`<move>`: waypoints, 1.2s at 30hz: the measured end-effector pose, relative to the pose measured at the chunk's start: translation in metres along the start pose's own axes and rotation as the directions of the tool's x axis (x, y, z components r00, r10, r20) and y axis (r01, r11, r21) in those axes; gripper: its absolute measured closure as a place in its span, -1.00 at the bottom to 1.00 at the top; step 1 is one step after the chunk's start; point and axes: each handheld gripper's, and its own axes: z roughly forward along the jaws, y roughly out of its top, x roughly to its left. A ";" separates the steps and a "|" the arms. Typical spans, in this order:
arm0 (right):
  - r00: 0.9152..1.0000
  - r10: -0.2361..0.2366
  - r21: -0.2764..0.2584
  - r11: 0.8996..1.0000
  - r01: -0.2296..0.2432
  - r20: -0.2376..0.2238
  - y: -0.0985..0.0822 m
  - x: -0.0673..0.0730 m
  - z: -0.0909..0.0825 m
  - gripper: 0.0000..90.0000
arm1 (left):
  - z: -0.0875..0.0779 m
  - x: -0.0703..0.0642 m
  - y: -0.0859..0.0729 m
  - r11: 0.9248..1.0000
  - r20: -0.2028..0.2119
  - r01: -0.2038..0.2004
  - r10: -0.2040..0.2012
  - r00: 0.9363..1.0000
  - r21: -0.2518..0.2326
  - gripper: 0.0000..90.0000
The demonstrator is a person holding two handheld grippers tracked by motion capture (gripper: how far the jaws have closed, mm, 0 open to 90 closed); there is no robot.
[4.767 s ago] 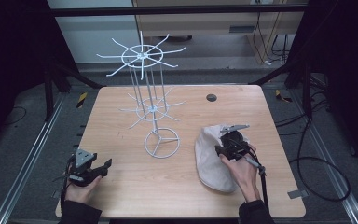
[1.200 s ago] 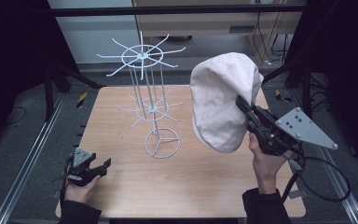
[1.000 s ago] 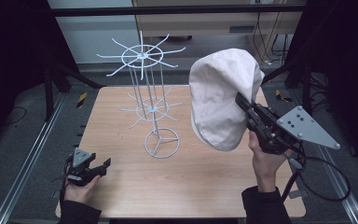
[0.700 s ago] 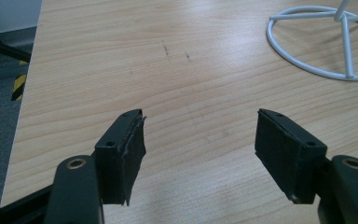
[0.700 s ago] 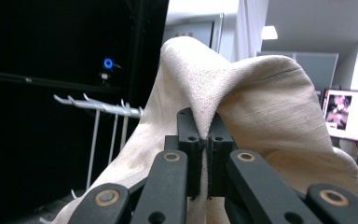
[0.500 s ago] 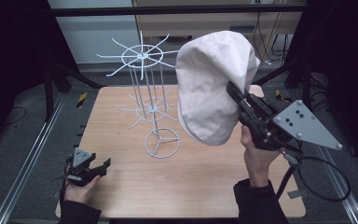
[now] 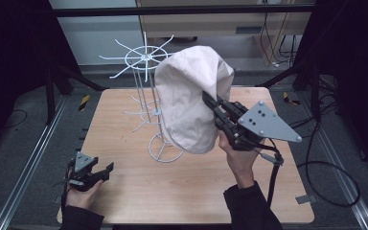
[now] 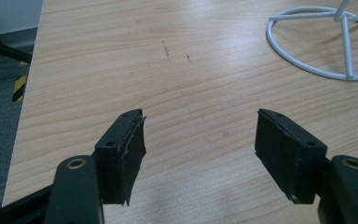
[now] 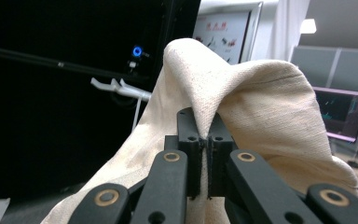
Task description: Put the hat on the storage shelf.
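Observation:
A cream cloth hat [image 7: 189, 98] hangs in the air over the table, in front of the white wire rack [image 7: 146, 88]. My right gripper [image 7: 210, 101] is shut on the hat's edge; in the right gripper view the jaws pinch a fold of the cream cloth hat [image 9: 261, 102] at my right gripper [image 9: 204, 128]. A white rack arm [image 9: 121, 88] shows just left of the cloth. The hat hides part of the rack's top spokes. My left gripper [image 7: 106, 168] rests low at the table's near left corner, held in a hand, open with nothing between its pads [image 8: 126, 149].
The rack's ring base [image 7: 165, 149] stands mid-table, its ring base [image 8: 317, 70] ahead and right of the left gripper. The wooden table [image 7: 124, 191] has bare room along the front. Black frame posts and cables [image 7: 326, 177] surround the table.
My right gripper has carried the hat up off the table and then leftward toward the rack's top. The left gripper has stayed in place.

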 end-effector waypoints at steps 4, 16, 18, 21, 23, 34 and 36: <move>1.000 0.021 0.028 0.999 -0.021 -0.009 -0.016 0.002 0.002 0.95 | 0.000 0.000 0.000 1.000 -0.002 -0.002 0.002 1.000 0.003 -0.26; 0.995 0.098 0.135 0.986 -0.093 -0.029 -0.051 0.000 0.004 0.81 | 0.001 -0.001 0.000 1.000 -0.001 -0.004 0.004 1.000 0.003 -0.27; 0.994 0.100 0.144 0.985 -0.095 -0.031 -0.054 0.000 0.004 0.80 | 0.001 -0.001 0.000 1.000 -0.001 -0.004 0.004 1.000 0.003 -0.26; 0.992 0.120 0.183 0.977 -0.113 -0.026 -0.063 0.000 0.007 0.75 | 0.001 -0.001 0.000 1.000 0.000 -0.004 0.004 1.000 0.005 -0.27; 0.992 0.123 0.191 0.975 -0.116 -0.027 -0.065 -0.001 0.008 0.73 | 0.001 -0.001 0.000 1.000 0.000 -0.004 0.004 1.000 0.005 -0.26; 0.990 0.138 0.256 0.956 -0.141 0.033 -0.076 -0.009 0.004 -0.04 | 0.001 -0.001 0.000 1.000 0.000 -0.005 0.005 1.000 0.007 -0.27; 0.989 0.140 0.254 0.956 -0.145 0.040 -0.078 -0.011 0.001 -0.13 | 0.001 -0.001 0.000 1.000 0.000 -0.005 0.005 1.000 0.007 -0.27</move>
